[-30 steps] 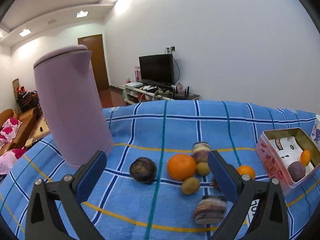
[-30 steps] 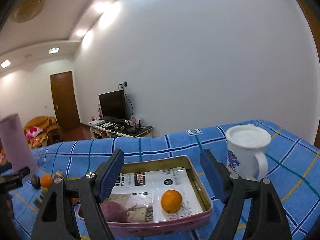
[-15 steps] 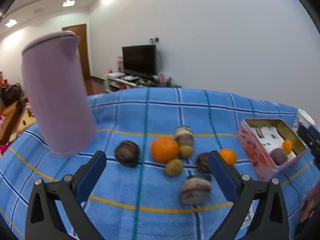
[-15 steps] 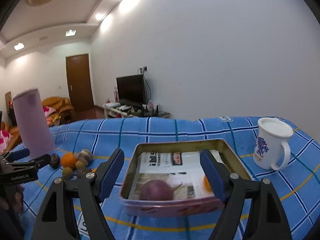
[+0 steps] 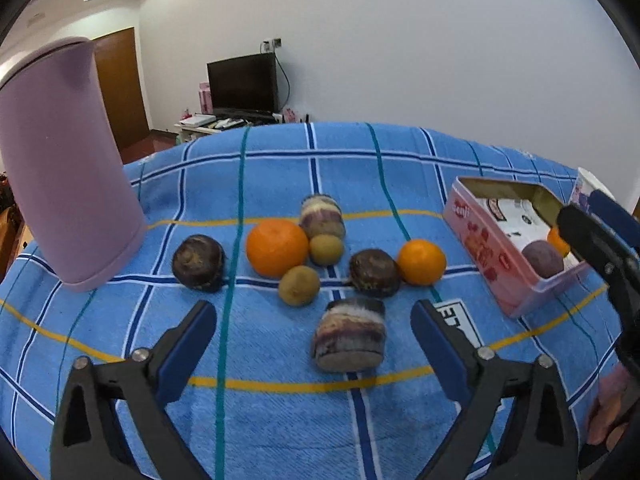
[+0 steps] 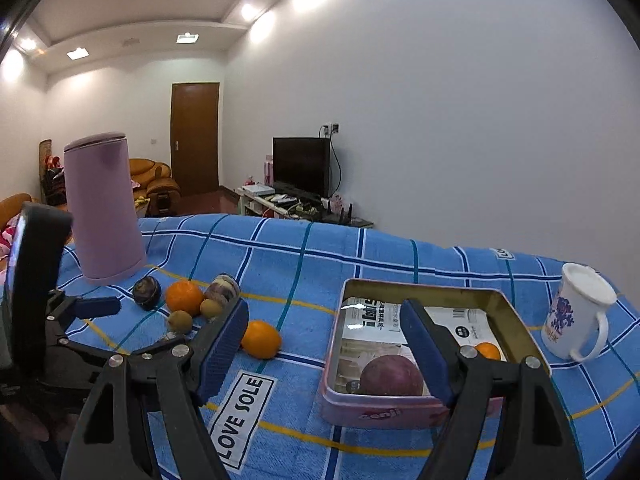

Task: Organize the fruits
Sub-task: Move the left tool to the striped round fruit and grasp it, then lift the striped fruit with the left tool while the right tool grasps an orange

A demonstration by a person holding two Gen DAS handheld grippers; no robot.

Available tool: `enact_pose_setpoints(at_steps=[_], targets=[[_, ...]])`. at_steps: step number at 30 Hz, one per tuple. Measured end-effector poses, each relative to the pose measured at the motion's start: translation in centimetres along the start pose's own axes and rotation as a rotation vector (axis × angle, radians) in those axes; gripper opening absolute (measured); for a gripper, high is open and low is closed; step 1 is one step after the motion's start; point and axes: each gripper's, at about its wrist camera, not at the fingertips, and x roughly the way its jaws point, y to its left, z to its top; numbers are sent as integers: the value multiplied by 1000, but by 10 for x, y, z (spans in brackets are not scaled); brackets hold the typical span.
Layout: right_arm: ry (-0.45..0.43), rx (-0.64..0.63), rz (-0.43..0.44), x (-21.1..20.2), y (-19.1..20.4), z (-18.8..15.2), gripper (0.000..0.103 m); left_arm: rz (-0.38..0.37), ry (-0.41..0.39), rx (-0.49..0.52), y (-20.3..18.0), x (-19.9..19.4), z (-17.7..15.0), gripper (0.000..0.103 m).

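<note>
Loose fruit lies on the blue checked cloth: a large orange (image 5: 276, 246), a small orange (image 5: 421, 261), two brown-green kiwis (image 5: 299, 285), two dark purple round fruits (image 5: 199, 257) and two purple-and-white striped chunks. My left gripper (image 5: 312, 316) hangs low over the nearer chunk (image 5: 349, 334). Its jaws are closing, the chunk lies between them, and the pads stand clear of it. The pink tin (image 6: 400, 408) holds a purple fruit (image 6: 390, 374) and a small orange (image 6: 486, 350). My right gripper (image 6: 324, 312) is open and empty above the tin's left edge.
A tall lilac jug (image 5: 64, 168) stands left of the fruit. A white mug (image 6: 576, 316) with a blue pattern sits right of the tin. A "LOVE SOLE" label (image 6: 240, 420) is sewn on the cloth. A person's hand (image 5: 612, 400) shows at the lower right.
The left gripper tipped down and came closer to the fruit, so the near striped chunk now lies between its fingers. The right gripper swung left, bringing the fruit pile and jug into view.
</note>
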Motion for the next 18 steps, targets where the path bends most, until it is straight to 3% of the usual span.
enact_pose_setpoints(at_steps=[4, 9, 13, 15, 18], targets=[[17, 31, 15, 3, -4, -3, 79, -24, 66, -28, 3, 13, -2, 83], [31, 34, 28, 5, -5, -5, 79, -54, 115, -54, 4, 23, -3, 81], [35, 23, 38, 5, -3, -5, 79, -66, 165, -41, 0, 31, -5, 59], [39, 4, 49, 7, -1, -4, 79, -90, 156, -55, 3, 29, -5, 41], [60, -51, 61, 13, 6, 0, 79, -59, 132, -93, 9, 24, -5, 41]])
